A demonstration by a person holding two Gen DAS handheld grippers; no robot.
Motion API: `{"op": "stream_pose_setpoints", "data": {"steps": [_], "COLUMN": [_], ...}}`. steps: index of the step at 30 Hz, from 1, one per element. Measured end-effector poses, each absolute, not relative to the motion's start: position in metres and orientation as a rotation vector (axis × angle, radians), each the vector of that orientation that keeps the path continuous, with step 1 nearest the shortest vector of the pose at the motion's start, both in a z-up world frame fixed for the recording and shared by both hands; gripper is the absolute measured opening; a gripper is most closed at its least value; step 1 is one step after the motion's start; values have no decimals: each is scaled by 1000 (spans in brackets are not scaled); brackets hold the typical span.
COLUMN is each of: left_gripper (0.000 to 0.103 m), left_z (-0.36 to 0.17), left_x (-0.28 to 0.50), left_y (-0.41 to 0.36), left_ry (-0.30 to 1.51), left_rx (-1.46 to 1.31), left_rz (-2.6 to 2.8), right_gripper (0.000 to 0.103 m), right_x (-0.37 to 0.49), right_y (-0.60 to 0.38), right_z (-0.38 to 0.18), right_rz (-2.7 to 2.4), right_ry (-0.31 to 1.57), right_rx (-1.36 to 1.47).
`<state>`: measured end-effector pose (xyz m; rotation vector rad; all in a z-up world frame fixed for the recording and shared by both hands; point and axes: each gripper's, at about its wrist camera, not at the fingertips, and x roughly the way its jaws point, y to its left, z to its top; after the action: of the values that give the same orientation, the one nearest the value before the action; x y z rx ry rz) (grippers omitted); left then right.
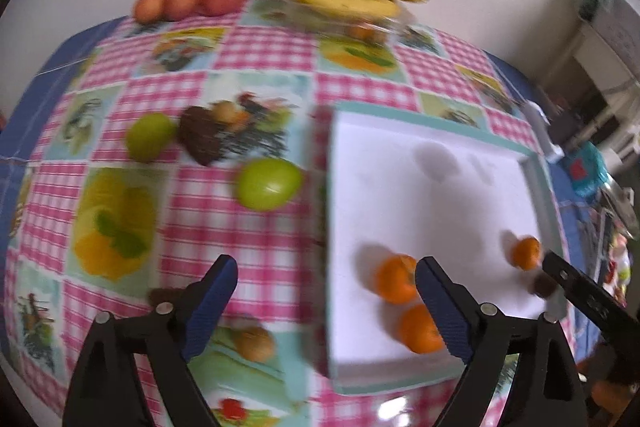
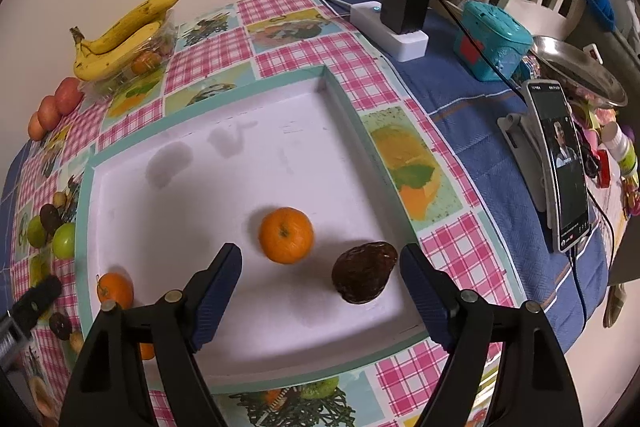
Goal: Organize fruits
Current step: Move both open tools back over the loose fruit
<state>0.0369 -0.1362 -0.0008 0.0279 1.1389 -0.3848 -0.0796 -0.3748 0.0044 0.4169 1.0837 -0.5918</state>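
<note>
Behind the left claw [image 1: 326, 303] — spread, like the right claw [image 2: 320, 291] — two oranges [image 1: 416, 323] sit half-hidden, blurred

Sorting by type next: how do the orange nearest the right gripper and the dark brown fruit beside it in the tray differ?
The orange is bright orange, round and smooth-skinned; the dark brown fruit is nearly black-brown, rough-looking and tapers to a point. The orange lies nearer the tray's middle, the brown fruit closer to its right wall. Both rest loose on the white tray floor, apart, ungripped.
</note>
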Motion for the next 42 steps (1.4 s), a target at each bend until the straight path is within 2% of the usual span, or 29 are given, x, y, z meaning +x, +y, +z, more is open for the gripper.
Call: {"op": "stream_pose_setpoints", "data": {"steps": [18, 25, 27, 29, 30, 31, 42], "left_gripper": [96, 96, 100, 103, 103, 103, 103], "left_z": [5, 1, 1, 0, 0, 0, -1], "left_x": [84, 86, 85, 84, 83, 82, 80], "left_y": [-25, -21, -23, -25, -26, -27, -23], "left_ry": [1079, 1091, 1093, 1087, 1082, 1077, 1065], "left_rx": [-94, -103, -98, -86, -81, -77, -84], "left_rz": [-88, -79, -84, -86, -85, -84, -102], "right_gripper": [82, 82, 82, 88, 99, 102, 102], "right_x": [-48, -43, -44, -45, -45, -45, -41], "right_y": [-319, -311, -311, -311, -312, -312, -303], "right_z": [17, 14, 13, 14, 14, 15, 15], "right_rz": [-456, -444, -447, -457, -461, -463, -424], "right_ry": [1069, 1077, 1068, 1056, 1051, 1044, 1041], "right_rx": [355, 338, 340, 337, 337, 336, 357]}}
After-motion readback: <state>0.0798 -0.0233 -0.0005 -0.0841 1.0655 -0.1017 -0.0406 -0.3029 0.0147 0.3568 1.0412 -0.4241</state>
